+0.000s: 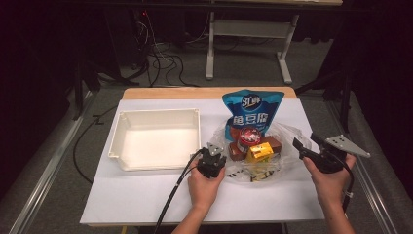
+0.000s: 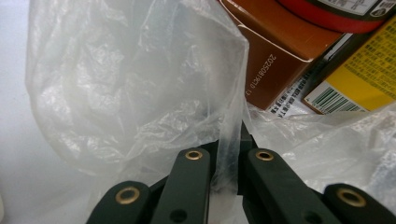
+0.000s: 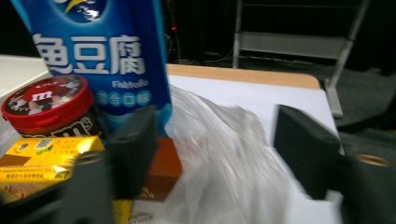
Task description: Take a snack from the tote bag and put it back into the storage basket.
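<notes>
On the white surface (image 1: 146,195) we have the white bin (image 1: 157,139) toward the left edge and the clear plastic bag (image 1: 272,165) of snacks near the right edge. We are opening the bag: our left gripper (image 2: 227,161) pinches its film, while our right gripper (image 3: 217,149), jaws spread, must next catch the opposite side.

Bright overhead light on my table (image 1: 146,195), dark room behind it. The high view is soft and low in detail. Left gripper view's sharp, with sheen on the bag (image 2: 140,93). Right gripper view smears; its near jaws are blurred.
</notes>
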Demonstrator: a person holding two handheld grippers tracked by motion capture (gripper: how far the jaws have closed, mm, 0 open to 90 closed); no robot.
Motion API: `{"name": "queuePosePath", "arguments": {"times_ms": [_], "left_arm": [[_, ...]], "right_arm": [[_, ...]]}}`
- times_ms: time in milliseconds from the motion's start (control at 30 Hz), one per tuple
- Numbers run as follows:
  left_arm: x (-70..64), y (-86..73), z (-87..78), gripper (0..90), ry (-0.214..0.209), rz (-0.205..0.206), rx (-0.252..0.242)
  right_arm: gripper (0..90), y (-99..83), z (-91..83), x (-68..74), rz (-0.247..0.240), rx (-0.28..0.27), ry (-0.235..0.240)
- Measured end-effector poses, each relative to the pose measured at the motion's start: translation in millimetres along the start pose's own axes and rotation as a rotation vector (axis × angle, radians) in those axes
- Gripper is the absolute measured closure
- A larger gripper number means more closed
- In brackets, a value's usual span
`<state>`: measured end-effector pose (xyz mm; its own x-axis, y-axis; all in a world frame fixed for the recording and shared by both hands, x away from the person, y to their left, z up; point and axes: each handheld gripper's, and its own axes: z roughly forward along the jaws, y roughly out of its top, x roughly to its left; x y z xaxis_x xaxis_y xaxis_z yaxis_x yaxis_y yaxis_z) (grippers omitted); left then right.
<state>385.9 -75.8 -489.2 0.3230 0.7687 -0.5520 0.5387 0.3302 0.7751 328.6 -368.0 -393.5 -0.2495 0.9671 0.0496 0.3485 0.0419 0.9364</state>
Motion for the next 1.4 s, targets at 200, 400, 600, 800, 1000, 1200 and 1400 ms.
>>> {"name": "queuePosePath", "arguments": {"times_ms": [200, 400, 600, 800, 1000, 1200, 1400], "left_arm": [[0.2, 0.3, -0.3, 89.3, -0.003, -0.003, 0.002], [0.7, 0.9, -0.2, 89.2, -0.007, -0.011, 0.005], [-0.3, 0.4, -1.2, 89.1, -0.011, 0.004, -0.004], [3.4, 4.0, 0.0, 89.3, -0.007, -0.046, 0.008], [7.5, 6.6, -1.5, 89.8, -0.003, -0.081, 0.027], [9.5, 9.2, -1.2, 89.6, 0.004, -0.107, 0.028], [7.5, 10.5, 5.4, 89.6, 0.041, -0.04, 0.018]], "right_arm": [[52.2, -7.5, 52.2, 8.6, -0.074, 0.158, 0.08], [71.3, -24.5, 78.8, -0.8, -0.026, 0.231, 0.088], [90.0, -18.4, 81.9, -8.4, -0.061, 0.272, -0.004], [90.0, -24.8, 100.9, -27.3, 0.031, 0.347, -0.062], [90.0, -50.0, 94.1, -30.7, 0.03, 0.423, -0.064], [90.0, -62.4, 66.9, -23.5, 0.009, 0.407, 0.015], [90.0, -68.3, 54.8, -6.4, 0.017, 0.412, 0.059]]}}
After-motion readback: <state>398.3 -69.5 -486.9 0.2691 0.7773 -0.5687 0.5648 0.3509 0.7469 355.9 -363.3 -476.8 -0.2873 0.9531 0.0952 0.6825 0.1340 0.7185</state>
